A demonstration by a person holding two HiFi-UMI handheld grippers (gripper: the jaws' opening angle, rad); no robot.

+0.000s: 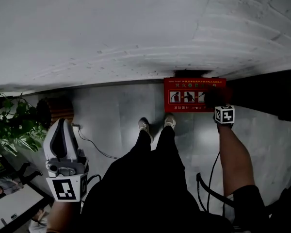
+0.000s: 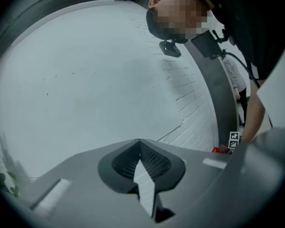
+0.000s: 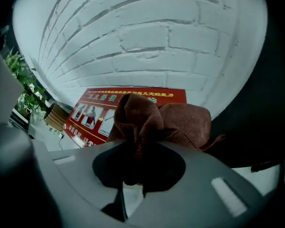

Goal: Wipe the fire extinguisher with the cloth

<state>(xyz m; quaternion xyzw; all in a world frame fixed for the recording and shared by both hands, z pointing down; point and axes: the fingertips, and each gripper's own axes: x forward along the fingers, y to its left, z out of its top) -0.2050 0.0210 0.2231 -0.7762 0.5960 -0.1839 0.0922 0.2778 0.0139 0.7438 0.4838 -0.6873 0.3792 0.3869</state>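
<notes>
At the foot of the white-painted brick wall (image 1: 136, 28), a red rectangular fire extinguisher box (image 1: 194, 95) with white pictograms and lettering on its face stands on the grey tiled floor (image 1: 116, 115). It serves as the landmark here. The person stands directly before the box in black trousers (image 1: 150, 178), with the pale shoes (image 1: 144, 125) just short of its lower left corner.

The right gripper (image 1: 214, 100) hangs over the right end of the box, pointing steeply down at it, and its marker cube sits just below the box's right corner in the head view. In the right gripper view, the right gripper (image 3: 133, 160) has its jaws nearly closed and clamped on a crumpled reddish-brown terry cloth (image 3: 180, 122). The cloth bunches out beyond the tips and covers part of the box's top edge (image 3: 92, 113). No view makes clear whether the cloth touches the box.

The left gripper (image 1: 62, 130) is well to the left of the box, nearer the person and beside the left leg. The left gripper view shows the left gripper (image 2: 139, 148) with its tips pressed together and nothing between them, aimed at bare wall. A sliver of the red box (image 2: 218, 149) shows far off to its right. A green leafy plant (image 1: 9, 125) stands further left of the box, and a thin dark cable (image 1: 94, 147) trails across the floor between them.
</notes>
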